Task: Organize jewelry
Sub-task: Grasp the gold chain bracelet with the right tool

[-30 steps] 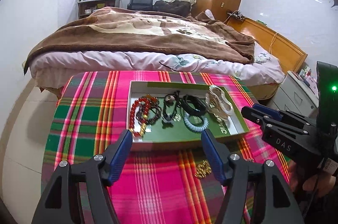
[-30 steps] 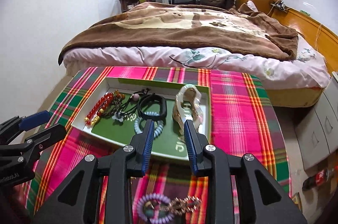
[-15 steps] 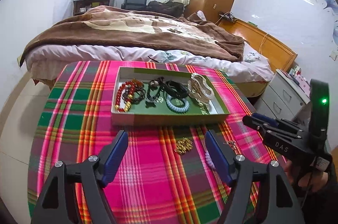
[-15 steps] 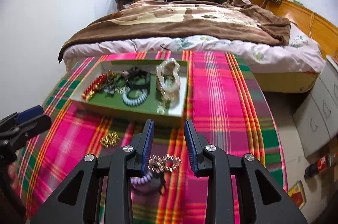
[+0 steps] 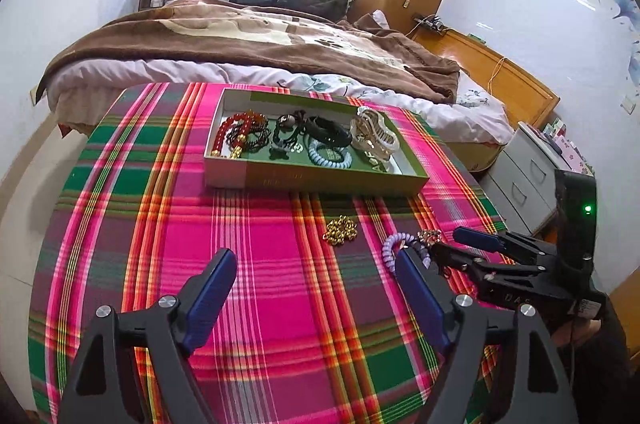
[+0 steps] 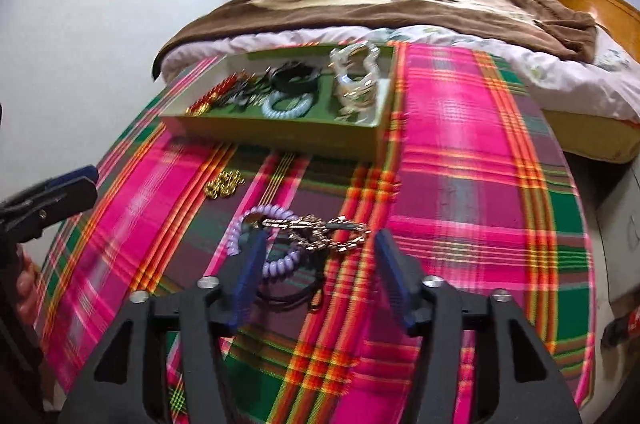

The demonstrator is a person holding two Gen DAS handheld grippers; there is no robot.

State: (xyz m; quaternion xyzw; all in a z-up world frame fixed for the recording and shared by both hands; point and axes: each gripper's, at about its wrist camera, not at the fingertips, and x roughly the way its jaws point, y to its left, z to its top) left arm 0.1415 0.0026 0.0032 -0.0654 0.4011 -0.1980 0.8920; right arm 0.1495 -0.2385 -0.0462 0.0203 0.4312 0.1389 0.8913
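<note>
Right gripper (image 6: pixel 318 260): just spread, over purple coil bracelet (image 6: pixel 272 264) | left gripper (image 5: pixel 316 296): just widened, empty | tray (image 5: pixel 320 180): far, filled.

The tabletop (image 5: pixel 280 264) wears a plaid cloth of hot pink, green and orange stripes. On it, a green tray (image 5: pixel 332 180) holds red beads (image 5: pixel 224 136); near the tray lie a lilac coil band (image 6: pixel 276 264) and gold chain (image 5: pixel 340 230). Blue pads line each black gripper.
</note>
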